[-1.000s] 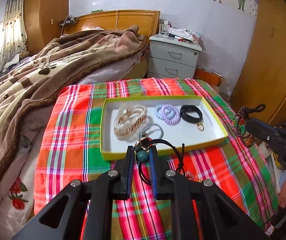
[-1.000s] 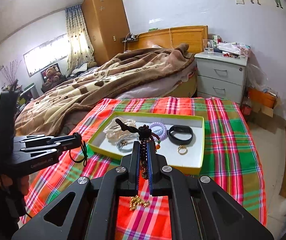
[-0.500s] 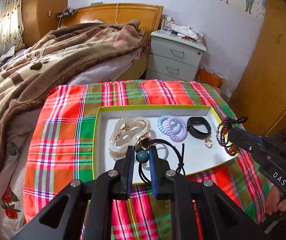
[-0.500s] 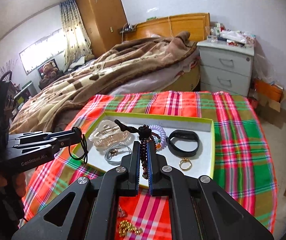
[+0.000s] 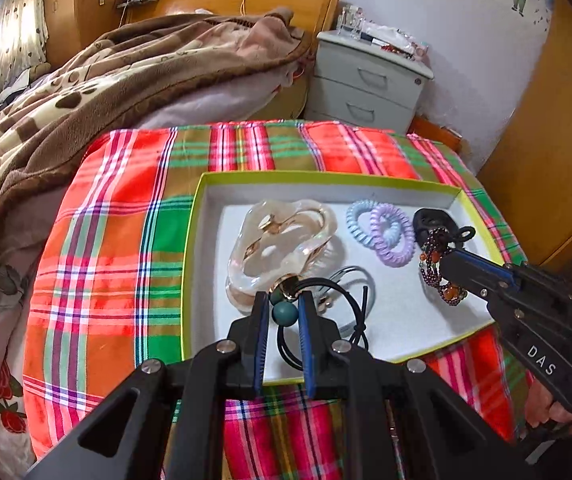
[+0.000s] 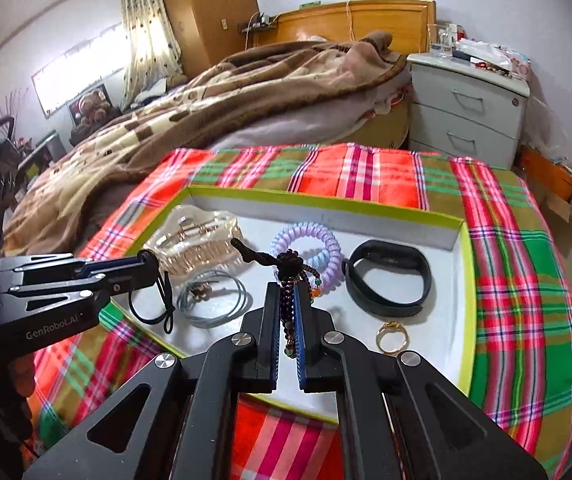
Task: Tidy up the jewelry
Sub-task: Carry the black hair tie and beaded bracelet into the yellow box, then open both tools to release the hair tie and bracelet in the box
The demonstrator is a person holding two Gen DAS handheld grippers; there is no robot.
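Observation:
A shallow white tray with a lime-green rim [image 5: 195,240] [image 6: 462,226] lies on the plaid cloth. In it are a clear hair claw [image 5: 277,248] [image 6: 193,240], spiral hair ties [image 5: 382,232] [image 6: 326,252], a black band [image 6: 390,280], a grey cord loop [image 6: 213,300] and a gold ring [image 6: 392,336]. My left gripper [image 5: 283,298] [image 6: 147,266] is shut on a black hair tie with teal beads [image 5: 286,312], held over the tray's near left part. My right gripper [image 6: 288,290] [image 5: 446,258] is shut on a dark beaded bracelet [image 6: 292,268] [image 5: 440,276] above the tray's right side.
The plaid cloth [image 5: 105,240] covers the bed's foot, with a brown blanket [image 5: 85,92] heaped behind. A grey nightstand [image 6: 466,116] stands at the back right and a wooden wardrobe [image 5: 558,152] on the right. A hand [image 5: 550,412] holds the right gripper.
Both grippers have moved forward and down from the near cloth to above the tray, each still holding its piece. The tray now looks larger and closer.

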